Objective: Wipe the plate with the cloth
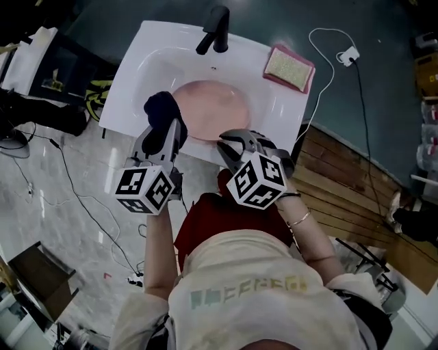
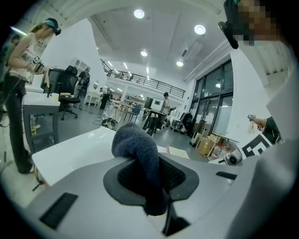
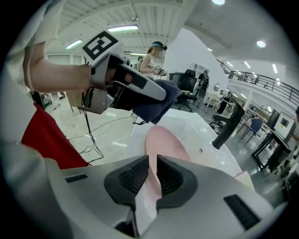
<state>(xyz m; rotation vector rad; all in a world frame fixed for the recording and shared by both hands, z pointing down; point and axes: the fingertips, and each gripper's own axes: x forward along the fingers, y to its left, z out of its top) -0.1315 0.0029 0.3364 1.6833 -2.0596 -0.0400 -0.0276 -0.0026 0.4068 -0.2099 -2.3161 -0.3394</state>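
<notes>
Right gripper (image 3: 152,164): jaws closed on the near rim of the pink plate (image 1: 213,108), which sits in the sink (image 1: 133,65). Left gripper (image 1: 166,130): jaws pinched on the dark cloth (image 1: 160,109) at the plate's left edge. Looks like pre-wipe. Next: press cloth onto plate face, hold rim steady.

Bright open hall: round ceiling lights (image 2: 138,13) above a railed mezzanine (image 2: 149,84), tall windows (image 2: 216,105) to one side, desks (image 2: 39,100) and an office chair (image 2: 69,91). The pale floor (image 1: 41,205) looks like marble, beside wooden boards (image 1: 345,195).
</notes>
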